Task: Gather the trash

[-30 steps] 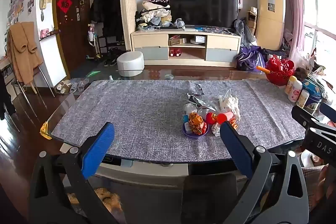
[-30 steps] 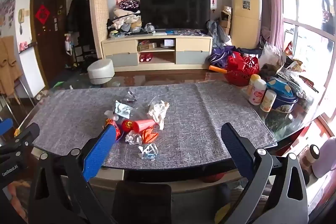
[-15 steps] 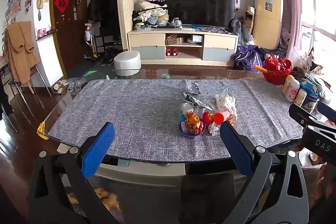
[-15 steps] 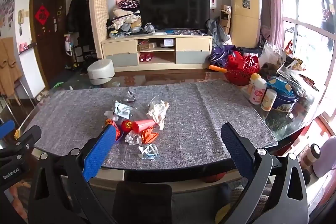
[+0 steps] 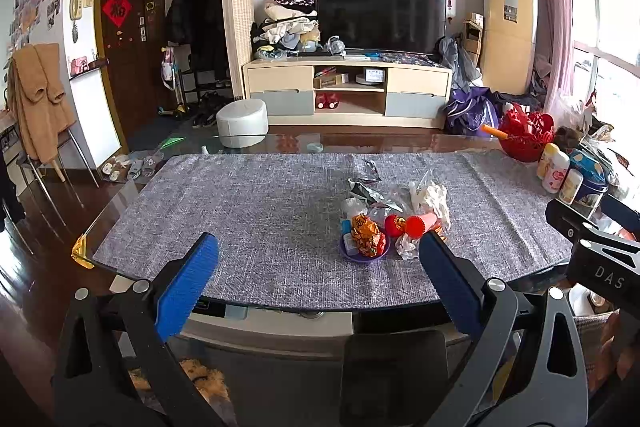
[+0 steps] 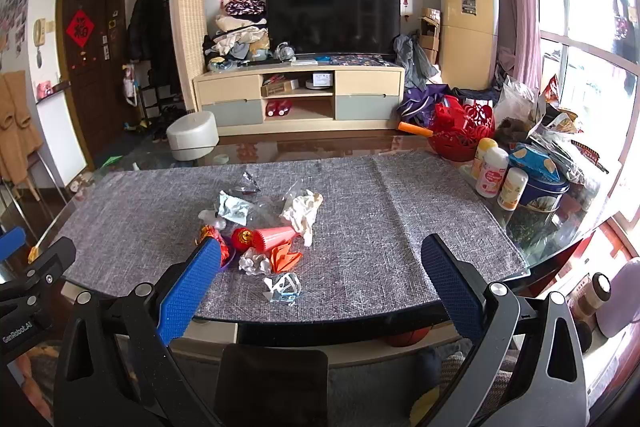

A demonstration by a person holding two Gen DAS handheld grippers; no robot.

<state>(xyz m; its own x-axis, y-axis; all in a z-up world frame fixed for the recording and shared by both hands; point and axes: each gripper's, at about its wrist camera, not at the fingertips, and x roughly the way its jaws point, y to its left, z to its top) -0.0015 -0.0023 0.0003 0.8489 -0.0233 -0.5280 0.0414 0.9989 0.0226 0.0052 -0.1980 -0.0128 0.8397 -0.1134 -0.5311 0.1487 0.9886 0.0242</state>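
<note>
A heap of trash lies on the grey cloth of the glass table (image 5: 256,219): a purple dish with an orange foil wrapper (image 5: 366,233), a red ball (image 6: 242,239), a pink cone (image 6: 276,237), crumpled white paper (image 6: 302,211), orange folded paper (image 6: 284,257), a silver wrapper (image 5: 366,191) and a clear plastic scrap (image 6: 284,287). My left gripper (image 5: 316,267) hangs open before the table's near edge, left of the heap. My right gripper (image 6: 320,271) is open too, held short of the edge with the heap between and beyond its fingers. Neither holds anything.
At the table's right end stand small bottles (image 6: 492,173), a blue tin (image 6: 544,191), a red basket (image 6: 460,131) and bags. A dark chair back (image 5: 394,371) sits under each gripper. A TV cabinet (image 5: 348,93) and a white stool (image 5: 242,121) lie beyond the table.
Both grippers have barely shifted; the left view has crept slightly forward and up. Both stay open, and the trash has not moved.
</note>
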